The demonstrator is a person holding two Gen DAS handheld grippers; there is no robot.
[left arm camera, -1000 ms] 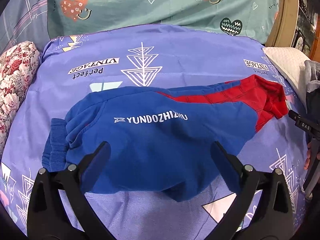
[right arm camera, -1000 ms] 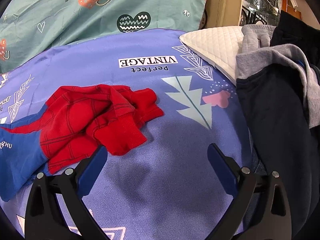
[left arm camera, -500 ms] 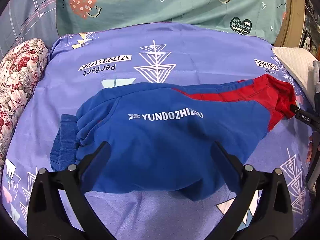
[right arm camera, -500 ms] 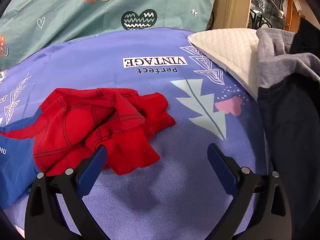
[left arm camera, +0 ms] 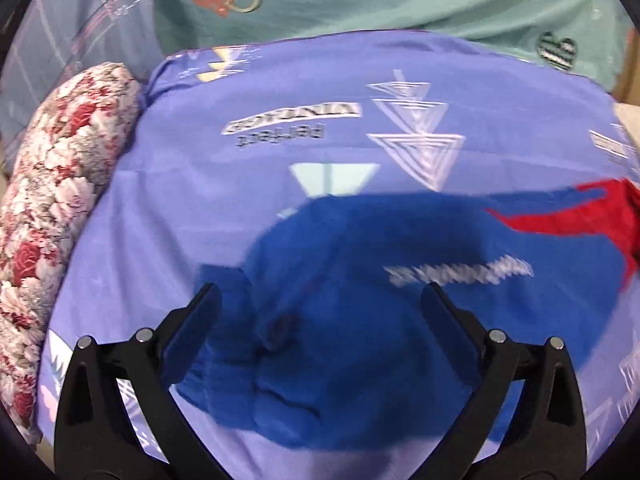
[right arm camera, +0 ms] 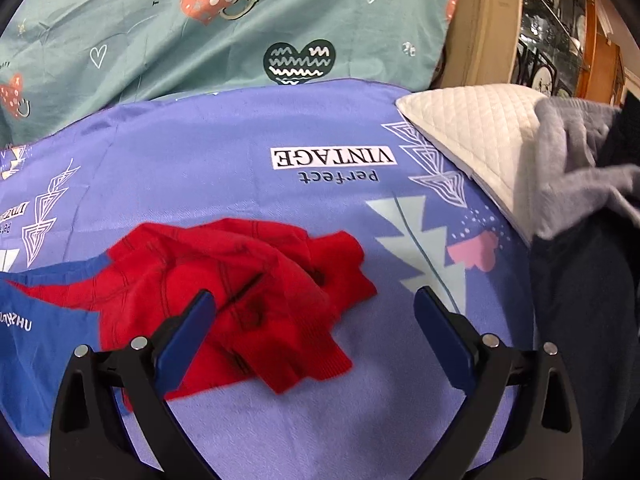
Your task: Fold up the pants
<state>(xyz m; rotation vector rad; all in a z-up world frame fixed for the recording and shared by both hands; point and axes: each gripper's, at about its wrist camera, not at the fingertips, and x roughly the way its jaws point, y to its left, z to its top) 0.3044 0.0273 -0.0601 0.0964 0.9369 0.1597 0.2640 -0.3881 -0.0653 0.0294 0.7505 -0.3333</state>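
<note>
The blue and red pants lie crumpled across a purple printed bedspread. In the left wrist view the blue part with white lettering fills the middle and its ribbed blue end lies at the left. My left gripper is open and empty, just above that blue end. In the right wrist view the bunched red part of the pants lies at lower left. My right gripper is open and empty, its left finger over the red fabric.
A floral bolster lies along the left edge of the bed. A teal heart-print pillow lies at the back. A white quilted pillow and a pile of grey and dark clothes sit at the right.
My left gripper has moved left and closer to the pants' blue ribbed end. My right gripper has moved left and forward, so its left finger now overlaps the red fabric.
</note>
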